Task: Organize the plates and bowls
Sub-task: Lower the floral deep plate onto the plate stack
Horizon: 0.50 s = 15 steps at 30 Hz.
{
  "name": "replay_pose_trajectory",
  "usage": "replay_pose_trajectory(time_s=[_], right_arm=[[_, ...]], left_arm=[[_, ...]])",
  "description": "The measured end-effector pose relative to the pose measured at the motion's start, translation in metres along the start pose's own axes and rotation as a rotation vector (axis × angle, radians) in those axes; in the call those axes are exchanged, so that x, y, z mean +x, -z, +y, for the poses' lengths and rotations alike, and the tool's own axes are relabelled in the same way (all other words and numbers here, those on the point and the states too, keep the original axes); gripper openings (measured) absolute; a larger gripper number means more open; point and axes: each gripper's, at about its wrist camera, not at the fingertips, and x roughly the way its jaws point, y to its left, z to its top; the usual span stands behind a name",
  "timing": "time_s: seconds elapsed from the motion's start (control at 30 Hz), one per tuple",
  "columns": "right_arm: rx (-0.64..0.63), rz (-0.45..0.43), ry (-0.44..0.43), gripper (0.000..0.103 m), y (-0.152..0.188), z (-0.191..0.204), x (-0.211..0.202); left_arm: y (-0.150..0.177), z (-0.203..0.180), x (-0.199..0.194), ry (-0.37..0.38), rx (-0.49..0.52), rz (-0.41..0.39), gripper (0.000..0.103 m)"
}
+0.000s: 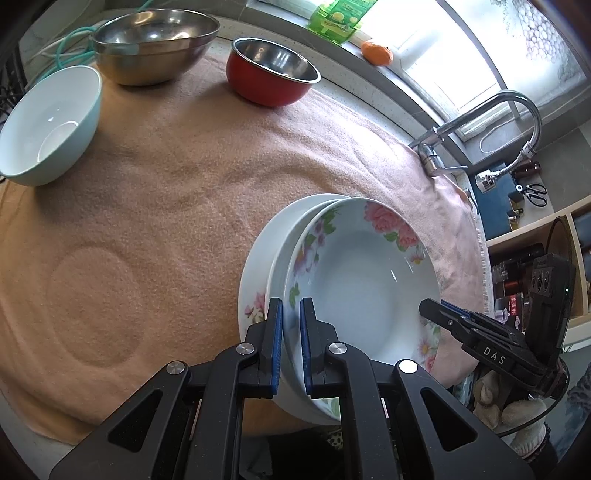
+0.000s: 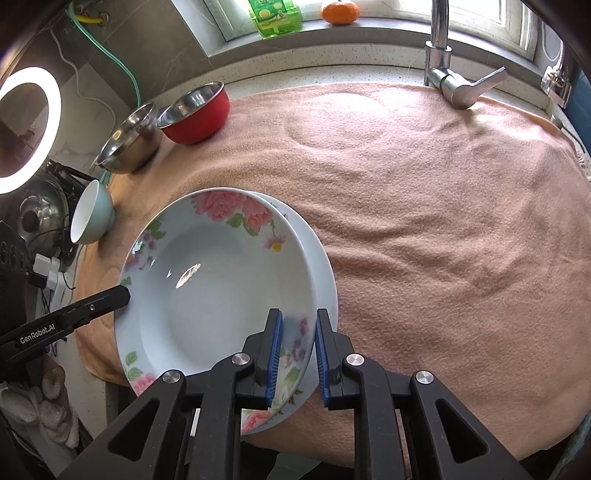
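Two stacked white deep plates with pink flower rims are held tilted above the peach towel. My left gripper is shut on the stack's rim at one side. My right gripper is shut on the rim at the opposite side; it also shows in the left wrist view. The left gripper's tip shows in the right wrist view. A pale green bowl, a large steel bowl and a red bowl stand at the towel's far side.
A chrome faucet stands at the towel's edge. A green bottle and an orange sit on the window sill. A ring light and cables are at the left. Shelves stand beyond the counter.
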Motion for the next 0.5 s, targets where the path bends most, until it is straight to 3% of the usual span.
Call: replay_pose_trajectory(time_s=[0.5], right_arm=[[-0.024, 0.013, 0.016, 0.019, -0.0015, 0.0058, 0.0049]], left_arm=[[-0.0001, -0.004, -0.0012, -0.03, 0.029, -0.012, 0.007]])
